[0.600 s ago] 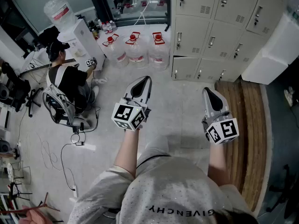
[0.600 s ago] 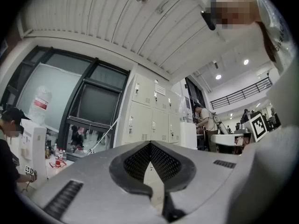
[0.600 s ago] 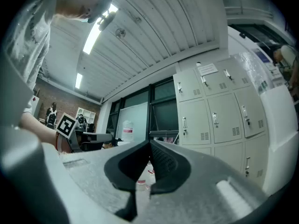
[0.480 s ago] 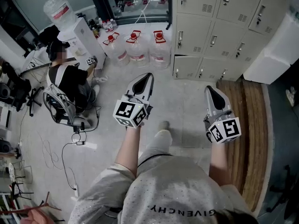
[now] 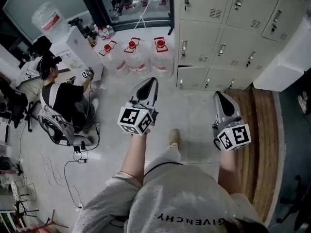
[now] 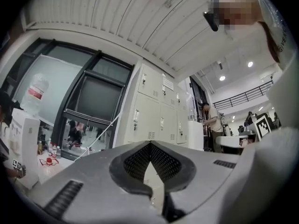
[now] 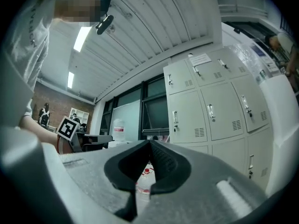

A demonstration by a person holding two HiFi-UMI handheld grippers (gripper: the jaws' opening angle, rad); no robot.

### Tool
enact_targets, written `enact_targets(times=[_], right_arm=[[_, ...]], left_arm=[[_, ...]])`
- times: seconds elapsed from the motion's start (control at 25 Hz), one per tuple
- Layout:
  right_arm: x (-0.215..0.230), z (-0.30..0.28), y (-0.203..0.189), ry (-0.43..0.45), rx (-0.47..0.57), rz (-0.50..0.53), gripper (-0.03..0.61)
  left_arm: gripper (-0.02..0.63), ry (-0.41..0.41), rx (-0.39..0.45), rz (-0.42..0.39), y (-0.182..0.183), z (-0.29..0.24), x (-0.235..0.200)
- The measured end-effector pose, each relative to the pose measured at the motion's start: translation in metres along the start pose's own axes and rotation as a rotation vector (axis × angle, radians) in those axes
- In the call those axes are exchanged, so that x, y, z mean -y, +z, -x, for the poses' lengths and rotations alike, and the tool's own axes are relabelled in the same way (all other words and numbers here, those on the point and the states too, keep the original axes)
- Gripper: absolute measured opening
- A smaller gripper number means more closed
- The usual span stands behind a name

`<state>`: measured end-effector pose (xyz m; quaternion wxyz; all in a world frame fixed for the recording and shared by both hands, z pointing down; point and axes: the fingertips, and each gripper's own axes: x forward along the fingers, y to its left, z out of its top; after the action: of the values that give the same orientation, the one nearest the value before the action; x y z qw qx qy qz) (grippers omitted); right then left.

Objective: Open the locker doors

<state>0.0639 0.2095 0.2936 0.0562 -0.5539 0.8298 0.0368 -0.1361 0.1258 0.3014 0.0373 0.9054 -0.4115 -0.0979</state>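
Note:
A bank of beige lockers (image 5: 218,23) stands ahead at the upper right of the head view, every door closed, each with a small metal handle. My left gripper (image 5: 152,82) is held out in front, shut and empty, pointing toward the lockers' left end. My right gripper (image 5: 217,95) is also shut and empty, still well short of the bottom row. The left gripper view looks over closed jaws (image 6: 150,144) at the lockers (image 6: 154,111) some way off. The right gripper view shows closed jaws (image 7: 149,143) and the locker doors (image 7: 215,101) beyond.
Three water jugs (image 5: 131,57) stand on the floor left of the lockers. A person sits on a chair (image 5: 63,98) at the left beside a water dispenser (image 5: 73,40). A wooden platform (image 5: 257,130) and a white box (image 5: 286,62) lie to the right.
The person holding the grippers has stepped forward, a foot now showing below the grippers. The lockers and jugs have come slightly closer. Both grippers stay shut and keep their pose.

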Motion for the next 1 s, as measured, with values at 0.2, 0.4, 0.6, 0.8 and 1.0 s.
enact_targets(times=[0.2,0.4,0.6,0.8,1.0], right_arm=[[0.057,-0.062,-0.019,-0.027,-0.046,0.001,-0.002],[0.101,-0.123,-0.047,-0.033,-0.094,-0.012,-0.002],[0.121,-0.18,-0.075,0.001,-0.139,-0.027,-0.002],[0.134,-0.213,-0.105,0.033,-0.167,-0.078,-0.002],[0.137,-0.235,-0.143,0.072,-0.214,-0.129,-0.002]], left_arm=[[-0.002,-0.046,-0.033,0.002,-0.016,-0.085,-0.029],[-0.002,-0.058,-0.062,0.017,-0.037,-0.158,-0.066],[-0.002,-0.041,-0.09,0.05,-0.06,-0.205,-0.105],[-0.002,-0.018,-0.12,0.078,-0.087,-0.23,-0.127],[-0.002,0.014,-0.136,0.111,-0.115,-0.239,-0.142]])
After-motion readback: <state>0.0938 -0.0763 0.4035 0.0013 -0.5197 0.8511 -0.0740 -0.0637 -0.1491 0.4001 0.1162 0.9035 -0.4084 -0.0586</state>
